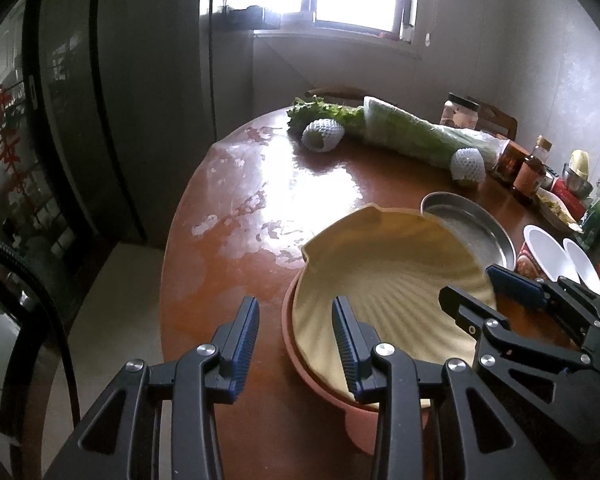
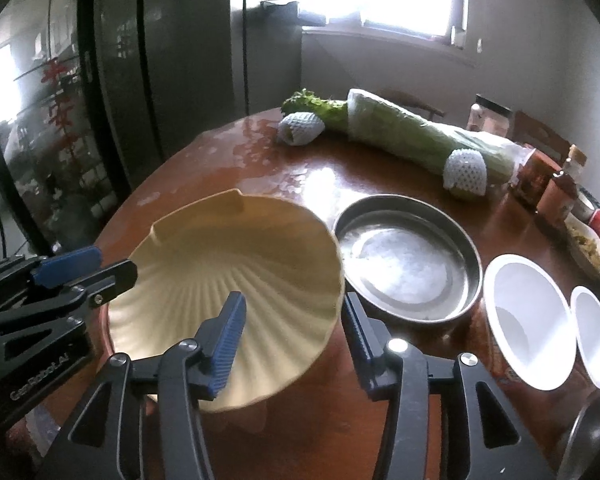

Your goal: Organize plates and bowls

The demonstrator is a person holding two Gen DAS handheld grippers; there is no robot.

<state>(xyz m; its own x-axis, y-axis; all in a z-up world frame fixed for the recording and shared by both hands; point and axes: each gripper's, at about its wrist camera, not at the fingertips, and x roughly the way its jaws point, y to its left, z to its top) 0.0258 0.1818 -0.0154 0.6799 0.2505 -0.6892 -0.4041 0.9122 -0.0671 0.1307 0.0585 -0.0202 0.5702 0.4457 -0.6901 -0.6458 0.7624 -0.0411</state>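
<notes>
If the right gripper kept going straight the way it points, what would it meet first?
Probably the yellow plate: its right rim already lies between the right gripper's open fingers. The steel pan sits just beyond, though depth is unclear.

Both wrist views look steeply down from close above the bench (image 1: pixel 260 184), facing the window (very bright); both share the yellow plate (image 1: pixel 384 280) (image 2: pixel 236 264).

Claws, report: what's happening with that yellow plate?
Left claw open, astride the stacked rims. Right claw open, astride edge of yellow plate. Plate sits in pink dish. Steel pan close beside it.
</notes>
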